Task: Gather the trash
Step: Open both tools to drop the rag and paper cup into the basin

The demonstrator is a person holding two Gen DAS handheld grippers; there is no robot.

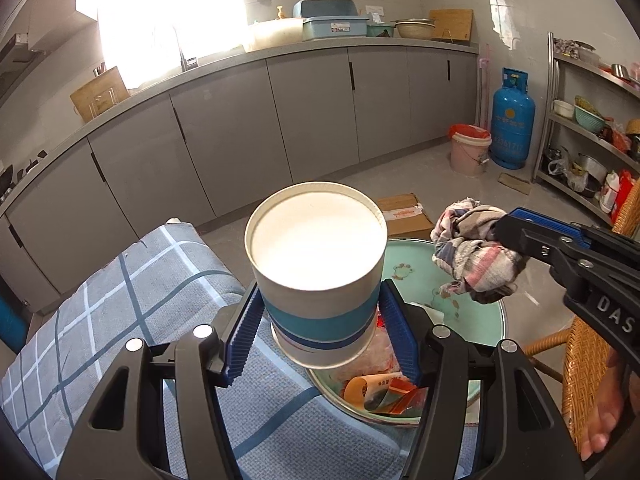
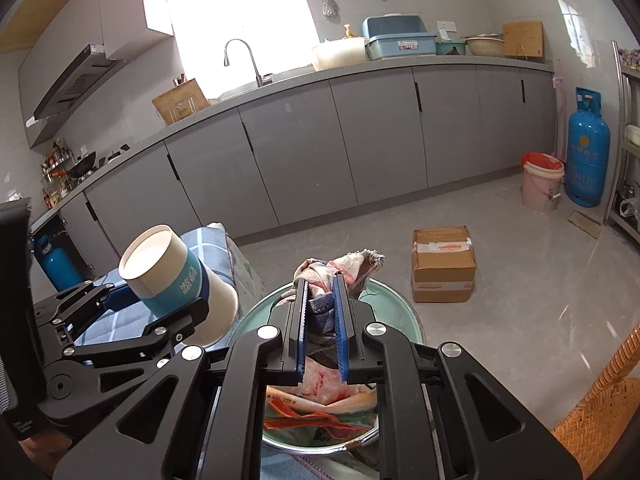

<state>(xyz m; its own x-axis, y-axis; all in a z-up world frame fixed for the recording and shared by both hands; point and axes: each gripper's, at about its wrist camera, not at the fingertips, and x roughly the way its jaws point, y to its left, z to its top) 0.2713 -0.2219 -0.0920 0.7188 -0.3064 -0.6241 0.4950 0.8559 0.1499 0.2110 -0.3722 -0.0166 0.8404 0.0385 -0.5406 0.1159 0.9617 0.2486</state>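
My left gripper (image 1: pixel 320 336) is shut on a white paper cup with blue bands (image 1: pixel 320 264), held upside down and tilted, above the near edge of a pale green enamel basin (image 1: pixel 476 320). The cup (image 2: pixel 176 276) and left gripper (image 2: pixel 160 308) also show in the right wrist view. My right gripper (image 2: pixel 322 320) is shut on a crumpled striped rag (image 2: pixel 344 268), held above the basin (image 2: pixel 400 312). The rag (image 1: pixel 472 252) and right gripper (image 1: pixel 508 232) show in the left wrist view. Wrappers and a pinkish plastic bag (image 2: pixel 324 392) lie in the basin.
The basin sits beside a grey checked cloth (image 1: pixel 140 304). A cardboard box (image 2: pixel 444 268) lies on the floor. A pink bucket with a red liner (image 2: pixel 542 184) and a blue gas cylinder (image 2: pixel 588 148) stand by grey cabinets (image 2: pixel 360 140). A wicker chair (image 2: pixel 600 416) is at right.
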